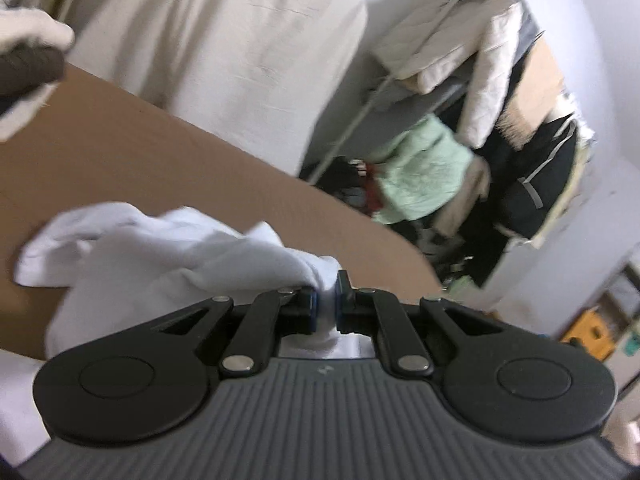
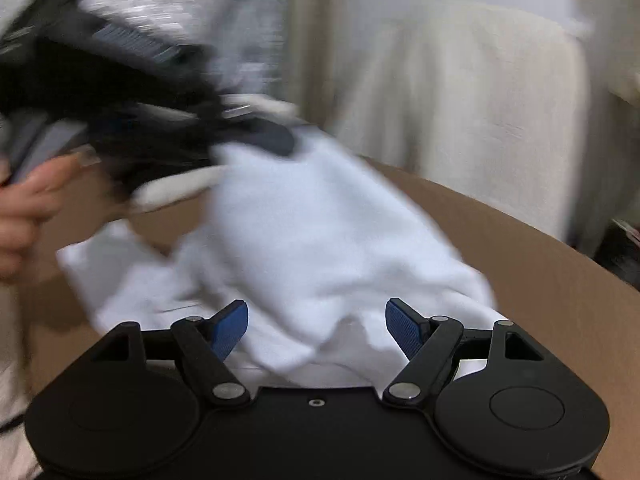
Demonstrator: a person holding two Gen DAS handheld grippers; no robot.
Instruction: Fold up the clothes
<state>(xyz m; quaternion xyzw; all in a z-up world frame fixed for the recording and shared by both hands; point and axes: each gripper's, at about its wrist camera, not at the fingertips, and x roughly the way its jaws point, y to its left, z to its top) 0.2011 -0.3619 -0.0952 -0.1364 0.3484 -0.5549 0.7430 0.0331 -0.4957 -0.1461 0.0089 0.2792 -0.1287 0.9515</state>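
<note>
Your left gripper (image 1: 327,300) is clamped tight on a bunched corner of the white garment (image 1: 160,248), and from that pinch the cloth trails off toward ten o'clock across the brown table (image 1: 160,152), rumpled rather than flat. Holding an edge like this gives you a line to pull the fabric straight. Your right gripper (image 2: 316,330) stands wide open, nothing between its blue pads (image 2: 230,330), with the garment's near hem lying just ahead at twelve o'clock, a good spot to take a second corner. In the right wrist view the left gripper shows blurred at ten o'clock, with your hand (image 2: 24,208) on it. How far the folding has got, you cannot judge from a heap like this.
</note>
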